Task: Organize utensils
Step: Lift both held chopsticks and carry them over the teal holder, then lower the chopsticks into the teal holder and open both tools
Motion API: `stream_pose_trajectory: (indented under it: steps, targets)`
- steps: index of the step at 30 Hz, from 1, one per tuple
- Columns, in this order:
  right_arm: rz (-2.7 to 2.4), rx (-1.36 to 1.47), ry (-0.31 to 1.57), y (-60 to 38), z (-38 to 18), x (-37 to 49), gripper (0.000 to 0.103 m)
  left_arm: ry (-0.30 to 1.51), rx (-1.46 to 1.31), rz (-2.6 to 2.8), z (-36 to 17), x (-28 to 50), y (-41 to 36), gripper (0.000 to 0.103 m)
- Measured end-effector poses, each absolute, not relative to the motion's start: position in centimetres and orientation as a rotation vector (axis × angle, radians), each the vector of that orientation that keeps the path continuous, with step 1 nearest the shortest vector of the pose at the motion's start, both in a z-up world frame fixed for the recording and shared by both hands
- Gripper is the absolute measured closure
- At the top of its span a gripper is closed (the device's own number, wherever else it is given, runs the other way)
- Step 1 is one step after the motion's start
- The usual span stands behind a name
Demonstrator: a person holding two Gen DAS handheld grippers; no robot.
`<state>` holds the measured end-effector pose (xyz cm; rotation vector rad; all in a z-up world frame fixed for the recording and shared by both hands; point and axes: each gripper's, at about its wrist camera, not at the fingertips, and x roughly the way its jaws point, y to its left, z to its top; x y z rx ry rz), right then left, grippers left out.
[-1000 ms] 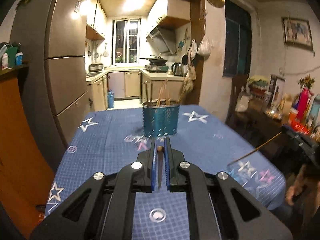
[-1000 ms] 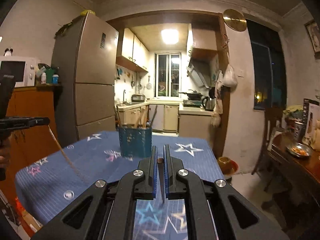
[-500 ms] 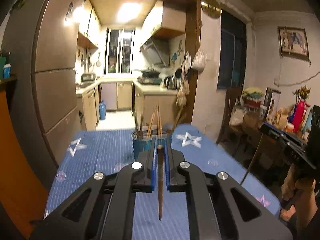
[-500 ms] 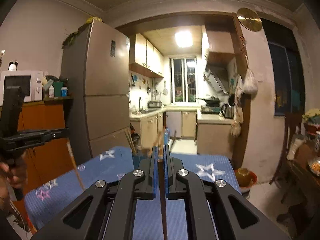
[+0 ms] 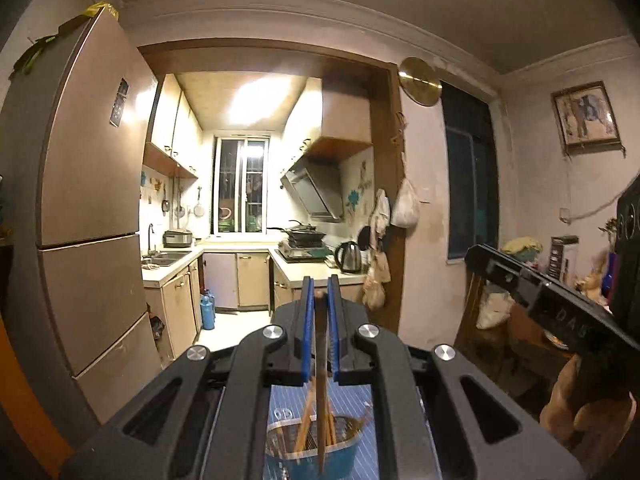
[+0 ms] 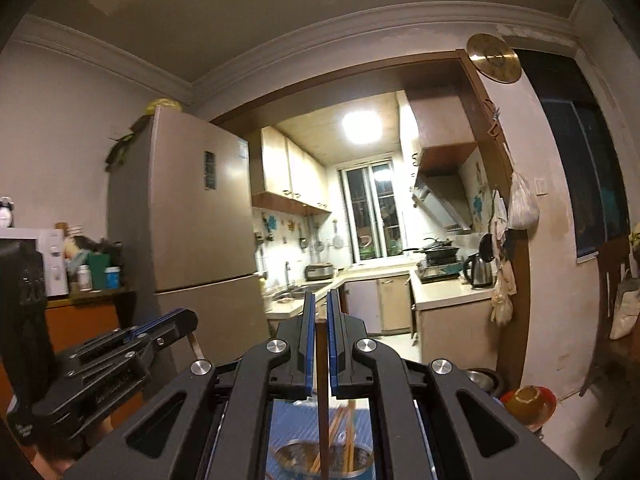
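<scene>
looking from the left hand-held gripper (image 5: 318, 294), clamped on a chopstick (image 5: 320, 400) over the blue basket (image 5: 308, 456), only this view shows a picture (image 5: 586, 118); the right hand-held gripper (image 6: 318, 306), clamped on another chopstick (image 6: 322, 408), shows a microwave (image 6: 52, 260).

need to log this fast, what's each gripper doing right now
left gripper: shut on a wooden chopstick hanging over the blue utensil holder.
right gripper: shut on another chopstick.

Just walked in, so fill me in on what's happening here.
A person is sorting chopsticks with two handheld grippers. The left gripper and the right gripper are each shut on a chopstick, both hanging over the blue utensil holder on the table, which already holds several chopsticks.
</scene>
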<state>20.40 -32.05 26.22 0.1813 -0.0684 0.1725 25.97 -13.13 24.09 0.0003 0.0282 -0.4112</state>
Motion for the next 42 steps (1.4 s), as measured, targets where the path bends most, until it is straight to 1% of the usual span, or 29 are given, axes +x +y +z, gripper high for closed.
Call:
stream_pose_trajectory:
  steps: [5, 13, 20, 27, 28, 29, 30, 32, 33, 34, 42]
  targets:
    - [0.135, 0.221, -0.044, -32.5, 24.7, 26.4, 0.096, 0.044, -0.024, -0.406, 22.4, 30.9, -13.3, 0.098]
    - [0.106, 0.262, 0.024, -32.4, 20.8, 32.5, 0.096, 0.128, -0.037, -0.357, 18.0, 36.2, -12.6, 0.098]
    - [0.085, 0.233, 0.115, -32.0, 16.8, 35.2, 0.096, 0.192, -0.007, -0.303, 15.1, 38.4, -11.8, 0.098]
    - [0.045, 0.189, 0.18, -31.4, 14.7, 35.9, 0.095, 0.256, 0.014, -0.253, 13.4, 39.5, -11.4, 0.098]
    - [0.046, 0.184, 0.194, -31.4, 14.4, 36.1, 0.094, 0.264, 0.013, -0.25, 13.3, 39.7, -11.4, 0.097]
    - [0.041, 0.18, 0.204, -31.5, 14.2, 36.2, 0.081, 0.279, 0.009, -0.248, 13.2, 40.0, -11.2, 0.097]
    - [0.028, 0.179, 0.199, -31.7, 14.2, 36.0, 0.06, 0.303, -0.01, -0.256, 13.1, 40.2, -10.9, 0.097]
    - [0.006, 0.193, 0.162, -32.5, 14.4, 35.1, 0.042, 0.323, -0.042, -0.261, 13.2, 40.3, -9.9, 0.082]
    - [0.003, 0.202, 0.153, -32.9, 14.6, 34.7, 0.042, 0.317, -0.049, -0.251, 13.4, 40.2, -9.6, 0.057]
    - [0.0, 0.214, 0.145, -33.4, 14.8, 34.4, 0.042, 0.292, -0.063, -0.238, 13.8, 39.8, -8.9, 0.047]
    - [-0.016, 0.208, 0.129, -34.9, 15.3, 31.3, 0.042, 0.216, -0.037, -0.143, 15.7, 37.3, -7.8, 0.047]
